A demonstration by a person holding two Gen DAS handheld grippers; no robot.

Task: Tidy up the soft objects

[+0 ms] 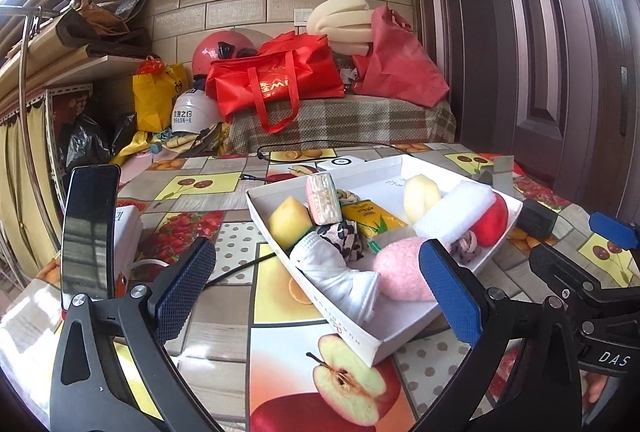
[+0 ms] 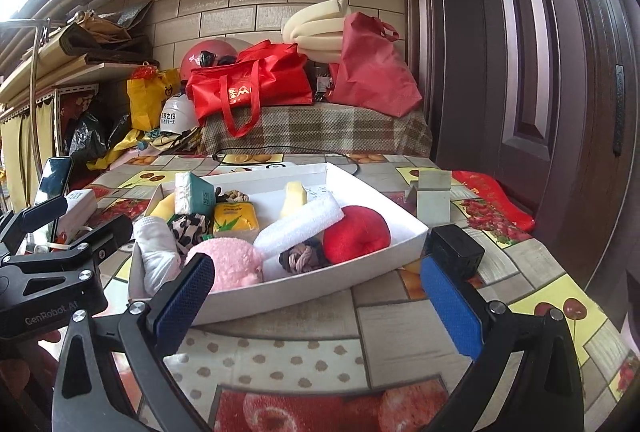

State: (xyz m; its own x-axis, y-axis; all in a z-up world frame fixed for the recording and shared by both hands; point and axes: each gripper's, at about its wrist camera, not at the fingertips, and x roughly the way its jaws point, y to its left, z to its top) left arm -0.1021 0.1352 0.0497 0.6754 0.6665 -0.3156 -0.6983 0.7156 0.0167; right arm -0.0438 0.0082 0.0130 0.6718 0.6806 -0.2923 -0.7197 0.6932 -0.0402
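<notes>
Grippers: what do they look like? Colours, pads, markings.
Both are black plastic frames with silver screws. The left gripper and right gripper each carry two blue pads with a fine cross-hatched grip texture. White lettering: "GenRobot.AI" on the left body, seen from the right wrist view; "DAS" on the right body, seen from the left. No cables or sleeves visible.

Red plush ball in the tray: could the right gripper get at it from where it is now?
Probably yes. The right gripper is open, and the red plush ball lies uncovered by the white tray's near wall, only touching the white foam block.
</notes>
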